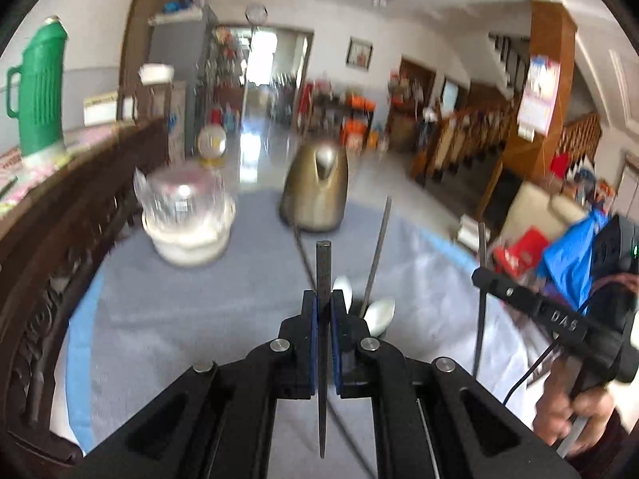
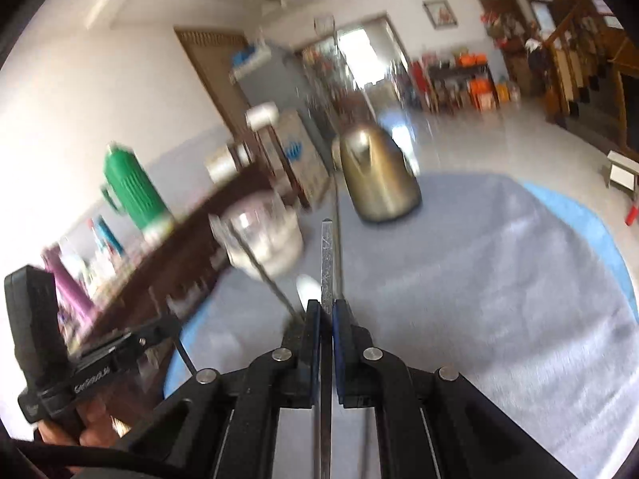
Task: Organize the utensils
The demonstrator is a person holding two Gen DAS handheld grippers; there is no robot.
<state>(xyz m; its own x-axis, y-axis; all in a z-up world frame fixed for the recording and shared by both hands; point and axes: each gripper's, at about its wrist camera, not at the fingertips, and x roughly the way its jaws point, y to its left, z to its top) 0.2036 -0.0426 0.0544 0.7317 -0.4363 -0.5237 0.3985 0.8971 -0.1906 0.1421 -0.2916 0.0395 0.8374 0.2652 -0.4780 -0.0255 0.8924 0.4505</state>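
- I judge slip the main risk: each thin utensil handle is pinched edge-on and could pivot or drop onto the grey cloth (image 1: 199, 319).
- Left gripper (image 1: 324, 299) is pressed tight on a dark flat handle (image 1: 323, 267), pointing toward twelve o'clock.
- Right gripper (image 2: 326, 309) likewise clamps a scratched metal handle (image 2: 327, 263).
- Spoons (image 1: 379, 313) lie just past my left claw, at one o'clock.

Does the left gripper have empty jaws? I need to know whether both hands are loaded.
No, the left gripper is shut on a thin metal utensil handle that sticks up between its pads.
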